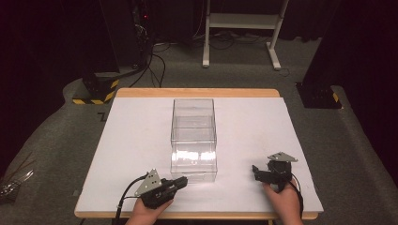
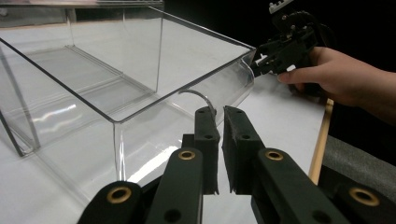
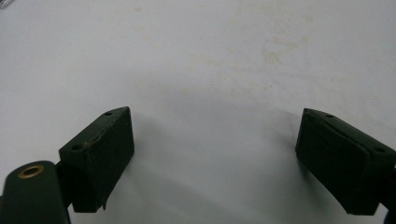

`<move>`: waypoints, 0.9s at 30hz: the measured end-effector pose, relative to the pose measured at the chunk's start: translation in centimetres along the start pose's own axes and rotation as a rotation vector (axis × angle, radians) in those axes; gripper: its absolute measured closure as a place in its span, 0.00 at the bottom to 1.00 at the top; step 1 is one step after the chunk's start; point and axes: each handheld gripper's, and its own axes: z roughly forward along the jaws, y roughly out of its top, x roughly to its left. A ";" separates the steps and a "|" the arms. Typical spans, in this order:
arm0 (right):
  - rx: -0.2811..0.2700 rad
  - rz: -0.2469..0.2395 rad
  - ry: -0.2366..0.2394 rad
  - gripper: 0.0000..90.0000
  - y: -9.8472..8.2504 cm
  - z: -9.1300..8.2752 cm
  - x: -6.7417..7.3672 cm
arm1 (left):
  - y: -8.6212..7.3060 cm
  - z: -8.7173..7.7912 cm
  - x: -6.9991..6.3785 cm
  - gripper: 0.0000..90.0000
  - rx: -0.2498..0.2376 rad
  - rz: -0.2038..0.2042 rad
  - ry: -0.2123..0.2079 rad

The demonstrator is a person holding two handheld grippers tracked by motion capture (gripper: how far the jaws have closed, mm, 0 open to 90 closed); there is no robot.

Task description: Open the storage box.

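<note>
Centrally on the white table (image 1: 131, 140) stands a clear plastic box (image 1: 193, 138), open-topped, its near end rounded.
Just beside that near end lies the left gripper (image 2: 219, 112), jaws drawn nearly together with nothing between them, tips close to a thin curved handle (image 2: 198, 94). Well apart to the other side, the right gripper (image 3: 212, 158) rests with jaws spread wide over bare tabletop.

Clear rectangular plastic box (image 1: 194, 139) mid-surface (image 1: 131, 140); left hand-held gripper (image 1: 180, 183) at its near-left corner, right hand-held gripper (image 1: 256, 171) to its right, apart.
</note>
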 end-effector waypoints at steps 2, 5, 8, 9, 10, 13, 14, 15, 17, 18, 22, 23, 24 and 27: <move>0.000 0.000 0.000 0.13 0.0 0.0 0.0 | -0.1 -0.1 -0.2 0.94 0.000 -0.002 -0.004; 0.000 0.000 0.000 0.13 0.0 0.0 0.0 | -0.1 -0.4 -0.7 0.94 -0.003 -0.007 -0.009; 0.000 0.000 0.000 0.13 0.0 0.0 0.0 | -0.2 -0.6 -0.9 0.94 0.003 -0.008 -0.010; 0.000 0.000 0.000 0.13 0.0 0.0 0.0 | -0.3 -0.6 -1.0 0.94 0.005 -0.006 -0.009; 0.000 0.000 0.000 0.13 0.0 0.0 0.0 | -0.3 -0.7 -1.0 0.94 0.005 -0.006 -0.008; 0.002 -0.001 0.000 0.13 0.0 0.0 0.0 | -0.5 -0.8 -1.1 0.94 0.004 -0.011 -0.010; 0.002 -0.001 0.000 0.13 0.0 0.0 0.0 | -0.5 -0.8 -1.1 0.94 0.004 -0.011 -0.011; 0.002 -0.001 -0.001 0.13 0.0 0.0 0.0 | -0.6 -0.9 -1.1 0.94 0.004 -0.009 -0.009; 0.002 -0.001 0.000 0.13 0.0 0.0 0.0 | -0.7 -1.0 -1.2 0.94 0.001 -0.005 -0.011; 0.002 -0.001 0.000 0.13 0.0 0.0 0.0 | -0.7 -1.0 -1.2 0.94 -0.002 -0.011 -0.012; 0.002 0.000 0.000 0.13 0.0 0.0 0.0 | -0.8 -1.2 -1.2 0.94 -0.005 -0.014 -0.016; 0.001 -0.001 0.000 0.13 0.0 0.0 0.0 | -0.8 -1.3 -1.2 0.94 -0.003 -0.008 -0.016; 0.000 0.000 0.000 0.13 0.0 0.0 0.0 | -0.8 -1.3 -1.2 0.93 -0.001 -0.010 -0.017; 0.002 0.000 0.000 0.13 0.0 0.0 0.0 | -0.8 -1.5 -1.3 0.93 0.000 -0.010 -0.010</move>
